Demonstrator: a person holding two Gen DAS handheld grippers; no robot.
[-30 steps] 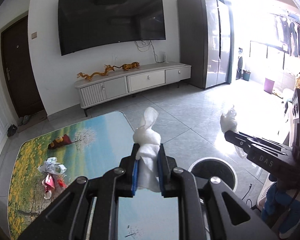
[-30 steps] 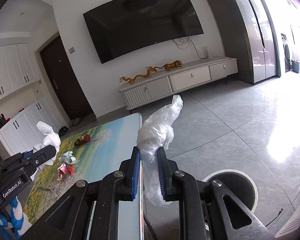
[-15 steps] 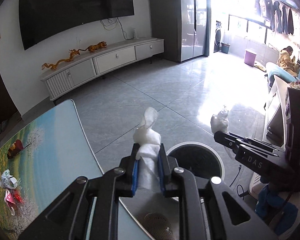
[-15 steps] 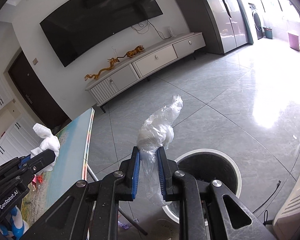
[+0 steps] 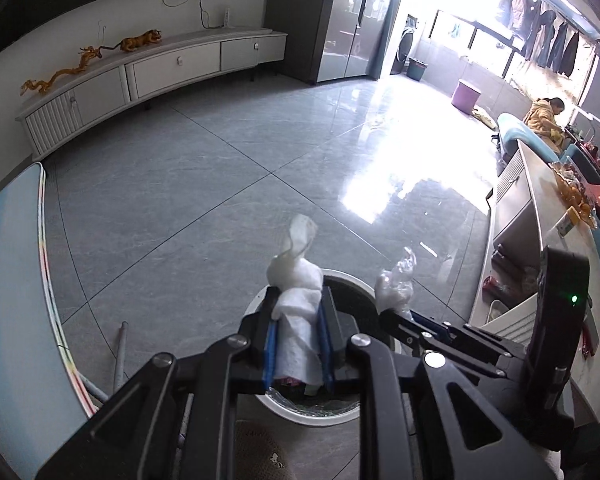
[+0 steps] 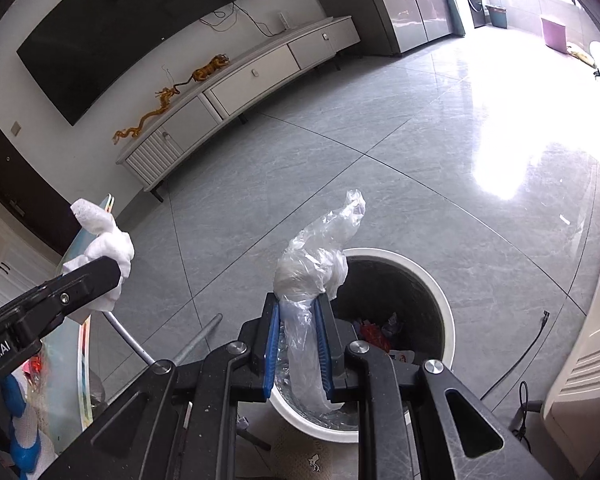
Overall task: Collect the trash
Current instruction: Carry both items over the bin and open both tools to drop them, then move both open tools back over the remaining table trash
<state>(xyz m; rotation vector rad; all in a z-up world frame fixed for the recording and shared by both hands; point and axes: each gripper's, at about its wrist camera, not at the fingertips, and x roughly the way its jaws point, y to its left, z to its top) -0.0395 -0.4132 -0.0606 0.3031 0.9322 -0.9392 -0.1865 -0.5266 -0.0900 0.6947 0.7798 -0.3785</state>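
Trash bin (image 6: 440, 300) now beneath, table (image 5: 8, 280) aside.

The left hand-held gripper (image 5: 298, 334) hides most of the bin (image 5: 256, 300), and the table (image 5: 8, 280) is cut off at the left edge.

TV cabinet (image 5: 148, 76) is seen far left | golden figurines (image 6: 168, 108) are set on it | purple bucket (image 5: 465, 93) far right

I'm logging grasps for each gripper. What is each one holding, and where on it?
The left gripper pinches a crumpled white tissue around its lower middle. The right gripper pinches a crumpled clear plastic bag at its narrow lower part.
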